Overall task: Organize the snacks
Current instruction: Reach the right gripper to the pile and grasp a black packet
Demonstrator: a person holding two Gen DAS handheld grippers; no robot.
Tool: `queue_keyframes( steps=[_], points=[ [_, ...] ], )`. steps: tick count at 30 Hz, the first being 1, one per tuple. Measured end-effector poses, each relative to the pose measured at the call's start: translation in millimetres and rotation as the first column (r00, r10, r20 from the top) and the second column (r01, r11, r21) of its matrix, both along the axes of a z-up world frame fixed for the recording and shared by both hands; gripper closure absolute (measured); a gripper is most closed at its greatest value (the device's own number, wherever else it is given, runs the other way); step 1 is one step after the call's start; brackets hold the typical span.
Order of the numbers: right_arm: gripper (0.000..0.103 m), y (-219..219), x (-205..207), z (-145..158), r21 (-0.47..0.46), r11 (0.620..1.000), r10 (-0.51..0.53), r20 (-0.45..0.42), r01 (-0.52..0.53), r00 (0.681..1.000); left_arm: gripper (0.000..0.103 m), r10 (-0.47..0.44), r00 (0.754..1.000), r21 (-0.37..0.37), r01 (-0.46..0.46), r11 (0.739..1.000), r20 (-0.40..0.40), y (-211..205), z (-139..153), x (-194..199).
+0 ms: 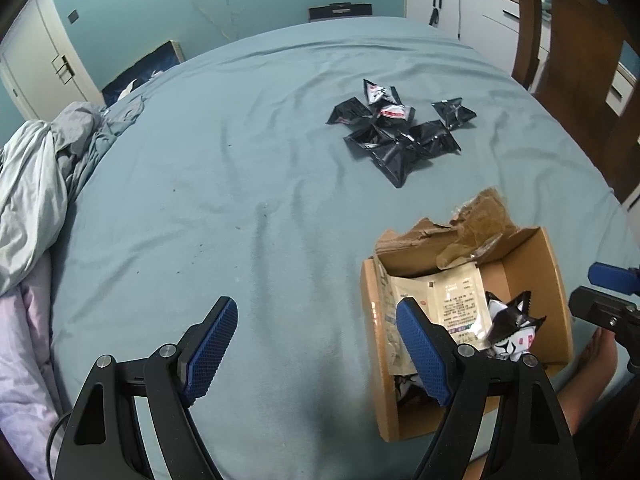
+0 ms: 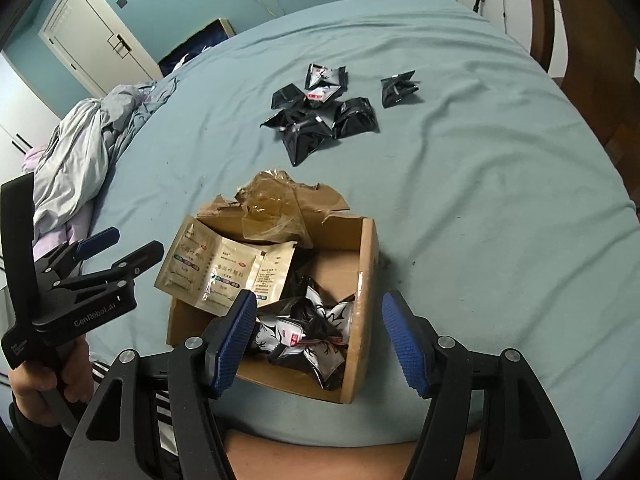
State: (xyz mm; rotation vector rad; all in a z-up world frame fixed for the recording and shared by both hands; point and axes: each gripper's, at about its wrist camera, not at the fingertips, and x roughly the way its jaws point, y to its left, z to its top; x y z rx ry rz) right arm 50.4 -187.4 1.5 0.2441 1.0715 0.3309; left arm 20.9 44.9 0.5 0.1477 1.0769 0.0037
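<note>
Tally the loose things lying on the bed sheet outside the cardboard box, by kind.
Black snack packets in the cluster: about 6, overlapping, so the count is approximate
Black snack packet lying apart: 1
Total: about 7
Packets inside the cardboard box are not counted; both grippers, left and right, are open and hold nothing.

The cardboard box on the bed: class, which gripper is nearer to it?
Right. The right gripper hangs open directly over the cardboard box, fingers straddling its near end. The left gripper is open beside the box, mostly over bare bedsheet.
</note>
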Motion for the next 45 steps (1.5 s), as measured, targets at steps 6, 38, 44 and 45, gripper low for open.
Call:
queue_keyframes(
  steps=[6, 38, 44, 45],
  points=[
    [0.039, 0.7, 22.5, 3.8, -0.036, 0.999, 0.011, 0.009, -0.011, 1.0, 0.02, -0.026, 1.0, 0.002, 0.026, 1.0, -0.005, -6.8, -2.2, 3.6],
    [0.039, -3.7, 285.5, -66.1, -0.192, 0.972, -0.133, 0.021, 0.134, 0.991, 0.02, -0.097, 0.993, -0.074, 0.091, 0.993, -0.068, -18.0, -19.3, 30.3],
    [0.042, 18.6, 308.3, -90.9, -0.293, 0.953, -0.085, -0.027, 0.074, 0.996, 0.02, -0.081, 0.994, -0.072, 0.076, 0.995, -0.075, -15.2, -22.8, 36.9],
    [0.062, 19.4, 305.7, -89.7, -0.297, 0.952, -0.083, -0.011, 0.076, 0.996, 0.02, -0.079, 0.994, -0.07, 0.074, 0.995, -0.074, -14.8, -22.8, 37.3]
  ],
)
